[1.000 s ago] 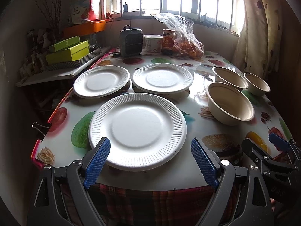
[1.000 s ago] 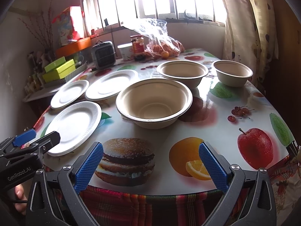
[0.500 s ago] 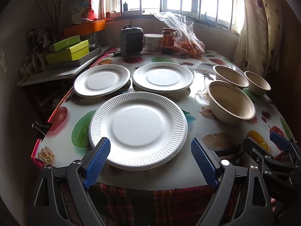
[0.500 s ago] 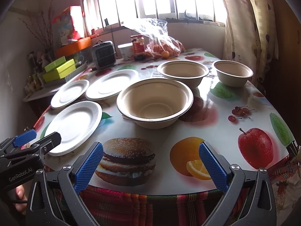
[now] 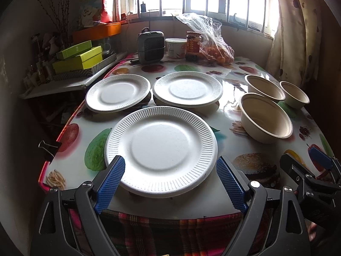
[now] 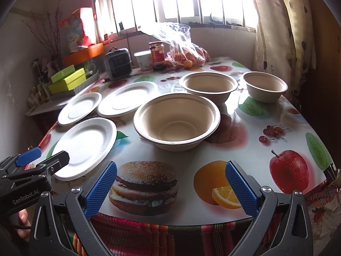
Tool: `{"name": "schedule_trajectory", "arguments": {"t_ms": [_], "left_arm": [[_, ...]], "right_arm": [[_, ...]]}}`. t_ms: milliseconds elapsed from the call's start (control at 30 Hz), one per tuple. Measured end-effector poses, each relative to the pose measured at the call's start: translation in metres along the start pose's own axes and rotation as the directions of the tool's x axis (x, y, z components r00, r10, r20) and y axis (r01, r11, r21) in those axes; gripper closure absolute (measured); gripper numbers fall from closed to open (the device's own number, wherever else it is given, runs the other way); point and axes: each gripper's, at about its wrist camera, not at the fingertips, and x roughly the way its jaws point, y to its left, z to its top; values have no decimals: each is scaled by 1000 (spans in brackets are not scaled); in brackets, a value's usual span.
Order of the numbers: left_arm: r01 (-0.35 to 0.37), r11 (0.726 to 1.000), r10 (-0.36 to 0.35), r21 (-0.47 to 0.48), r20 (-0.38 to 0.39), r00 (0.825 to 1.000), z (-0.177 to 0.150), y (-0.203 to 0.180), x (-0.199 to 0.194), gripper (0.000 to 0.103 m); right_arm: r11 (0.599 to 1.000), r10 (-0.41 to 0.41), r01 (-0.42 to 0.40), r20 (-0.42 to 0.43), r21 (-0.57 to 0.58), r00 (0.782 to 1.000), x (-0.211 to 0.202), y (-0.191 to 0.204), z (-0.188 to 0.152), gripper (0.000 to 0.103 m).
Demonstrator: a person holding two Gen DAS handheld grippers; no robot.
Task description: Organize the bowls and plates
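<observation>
Between wide left gripper (image 5: 170,183) jaws: nearest plate (image 5: 161,150), perhaps touching; right gripper (image 6: 170,188) wide, empty.

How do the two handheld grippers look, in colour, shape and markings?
Both the left gripper and the right gripper have black angular frames with triangular cut-outs, silver pivot bolts and blue ribbed pads. The left gripper's body reads "GenRobot.AI" in the right wrist view. No sleeves show.
</observation>
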Motion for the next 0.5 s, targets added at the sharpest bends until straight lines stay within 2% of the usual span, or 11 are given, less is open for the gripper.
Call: {"name": "schedule_trajectory", "arguments": {"t_ms": [233,500], "left_arm": [[39,999,-40,-20,-36,999,16,9,8,15],[85,993,-90,-79,-67,994,50,25,23,15]], "right_arm": [[999,40,-40,13,-28,999,0,3,24,0],[995,68,-65,34,-77,997,11,3,74,0]]}}
